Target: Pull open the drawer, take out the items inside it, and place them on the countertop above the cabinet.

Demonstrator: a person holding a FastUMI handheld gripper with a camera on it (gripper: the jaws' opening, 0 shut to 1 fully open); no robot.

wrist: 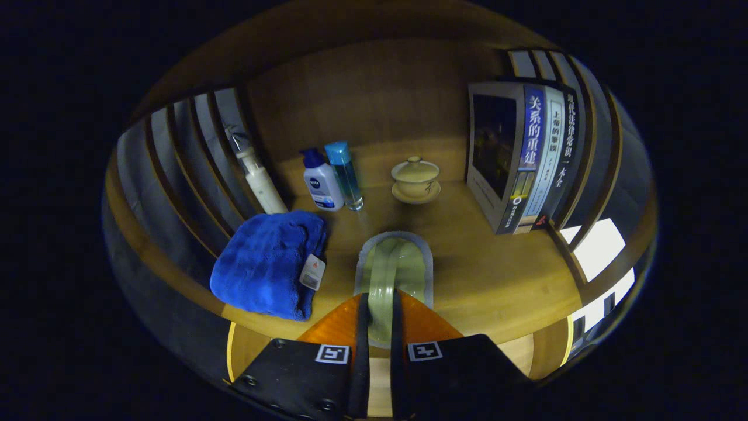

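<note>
Pale-green pouch (390, 275) pinched in my gripper (380, 324), lower centre, over the wooden surface (491, 275); blue towel (266, 263) at left.

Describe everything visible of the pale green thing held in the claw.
The pale green item looks like a glossy, translucent piece with a grey rim around its rounded far end. It appears soft or plastic; what it is cannot be told. It stretches forward from between the claw fingers, which press on its near end from both sides. Its far part lies over the wooden countertop, whether resting or just above is unclear, apart from the blue towel.
</note>
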